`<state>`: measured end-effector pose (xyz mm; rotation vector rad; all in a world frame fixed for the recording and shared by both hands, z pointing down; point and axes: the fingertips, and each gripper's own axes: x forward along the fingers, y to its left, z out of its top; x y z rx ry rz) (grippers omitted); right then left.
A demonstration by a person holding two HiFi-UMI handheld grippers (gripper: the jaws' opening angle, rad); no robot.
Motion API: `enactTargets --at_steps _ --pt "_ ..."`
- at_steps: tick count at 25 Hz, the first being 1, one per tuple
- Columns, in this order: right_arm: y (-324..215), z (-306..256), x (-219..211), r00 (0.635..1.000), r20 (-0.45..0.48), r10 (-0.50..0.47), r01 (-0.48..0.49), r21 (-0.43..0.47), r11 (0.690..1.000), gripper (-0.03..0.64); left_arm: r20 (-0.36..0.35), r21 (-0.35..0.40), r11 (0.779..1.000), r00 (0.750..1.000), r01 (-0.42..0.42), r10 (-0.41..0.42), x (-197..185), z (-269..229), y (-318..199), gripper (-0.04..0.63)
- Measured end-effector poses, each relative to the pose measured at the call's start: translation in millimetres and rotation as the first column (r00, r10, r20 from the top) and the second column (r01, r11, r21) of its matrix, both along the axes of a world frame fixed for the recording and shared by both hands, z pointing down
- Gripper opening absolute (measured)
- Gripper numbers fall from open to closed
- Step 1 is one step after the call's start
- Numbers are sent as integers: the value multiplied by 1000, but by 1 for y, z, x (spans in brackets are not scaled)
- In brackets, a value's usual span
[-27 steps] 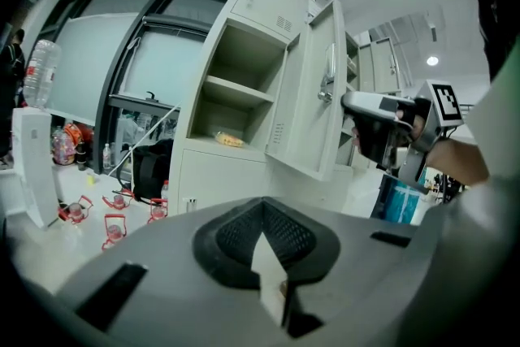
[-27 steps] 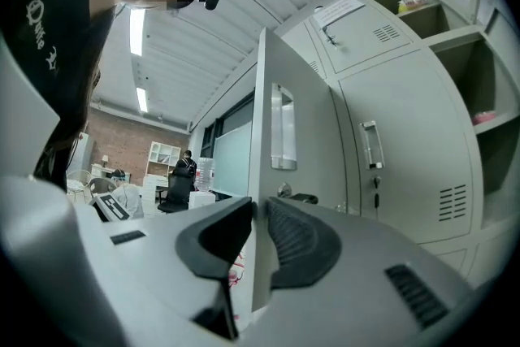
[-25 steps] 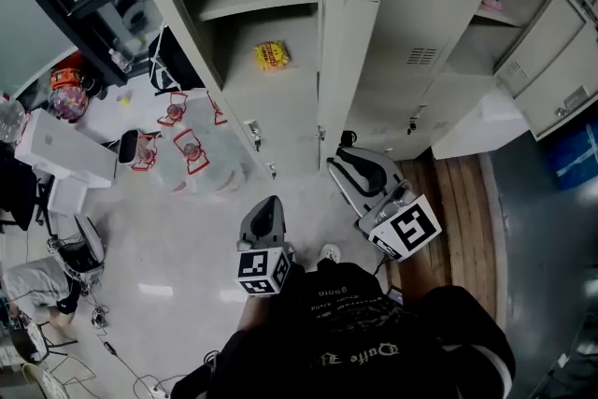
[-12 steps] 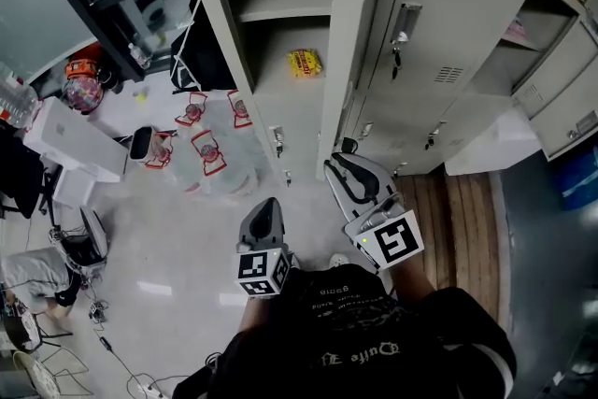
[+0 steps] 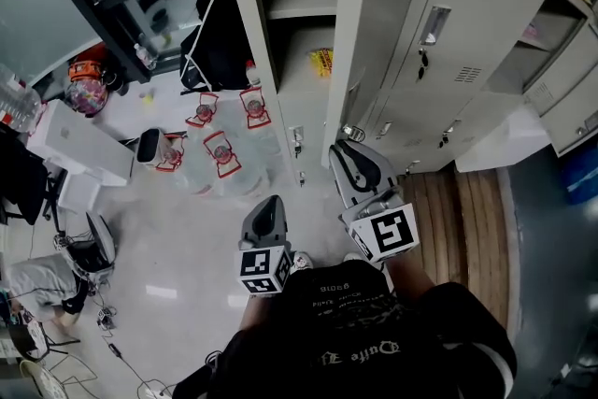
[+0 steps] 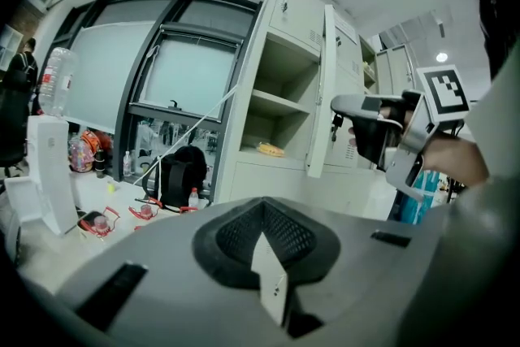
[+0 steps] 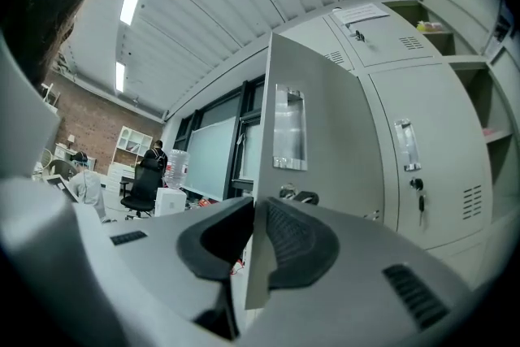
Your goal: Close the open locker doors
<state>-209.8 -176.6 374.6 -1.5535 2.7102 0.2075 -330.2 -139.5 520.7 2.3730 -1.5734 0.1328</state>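
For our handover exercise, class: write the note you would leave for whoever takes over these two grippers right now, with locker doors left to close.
Left gripper: shut, empty, held short of the lockers.
Right gripper: jaws part open and just been closing, nothing gripped. It sits by the lower free edge of the open door; contact cannot be told.
That door stands ajar, with a yellow packet inside its locker.
Done: this door is not yet shut.
Left: push it shut, then deal with the open compartments at far right.
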Motion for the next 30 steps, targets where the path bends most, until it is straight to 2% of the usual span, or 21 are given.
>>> enactTargets --at_steps 13,24,30 --pt "-45 4 -42 994 -11 113 -113 -1 994 34 0 31 999 1000 -14 14 -43 1 -15 8" --pt "-84 15 -59 989 39 144 -140 -73 987 28 19 44 999 999 33 -34 -69 -1 -19 8" --pt "-108 18 -69 987 32 157 -153 -95 984 28 26 42 997 997 67 -68 -87 -1 -25 8"
